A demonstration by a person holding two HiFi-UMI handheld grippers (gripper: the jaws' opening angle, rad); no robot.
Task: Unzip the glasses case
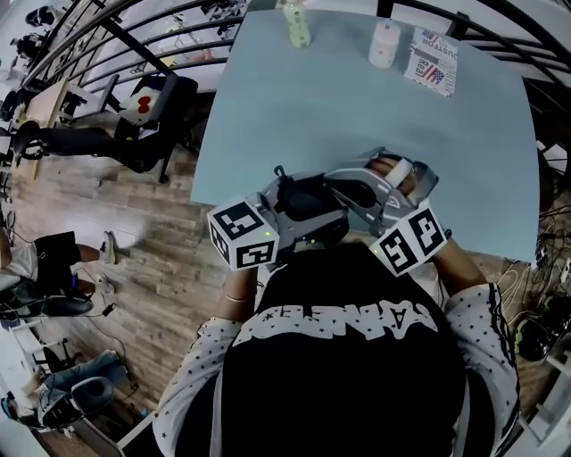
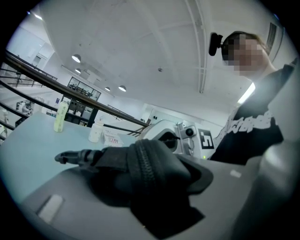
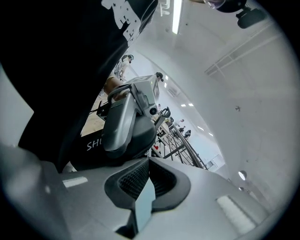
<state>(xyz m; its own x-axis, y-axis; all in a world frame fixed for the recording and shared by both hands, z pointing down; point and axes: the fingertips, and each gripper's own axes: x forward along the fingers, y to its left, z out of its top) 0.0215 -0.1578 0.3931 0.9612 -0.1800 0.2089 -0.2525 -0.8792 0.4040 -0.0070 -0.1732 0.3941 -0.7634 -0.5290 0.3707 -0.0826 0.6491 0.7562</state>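
Pale blue and mostly bare, the table (image 1: 339, 116) stands over plank flooring, and the person holds both tools up off its near edge, close to the chest. One glasses case (image 2: 140, 164), black with a zip running round its spine, sits clamped between the jaws of the left gripper (image 2: 157, 185), lifted clear of the tabletop, with a short strap and clip poking out to the left. The right gripper (image 3: 148, 161) faces it from the right with its jaws pressed together and their tips right up against the case. From where I stand I'd say they're nipping the zip pull, though the pull itself is too small and dark to make out. So I judge this the start of the unzipping proper: case steadied, slider perhaps caught, and the zip looking closed along the stretch that shows. The next move, to my eye, calls for the left to hold the case firm while the right draws along the line of the teeth, following the curve round the end, not tugging straight out, or the pinch could slip off. Counting up: one case, two grippers, and at the far end of the table a pale green bottle (image 1: 296, 25) and a white bottle (image 1: 384, 43) to its right, two bottles in all, plus one printed box (image 1: 432, 61) furthest right
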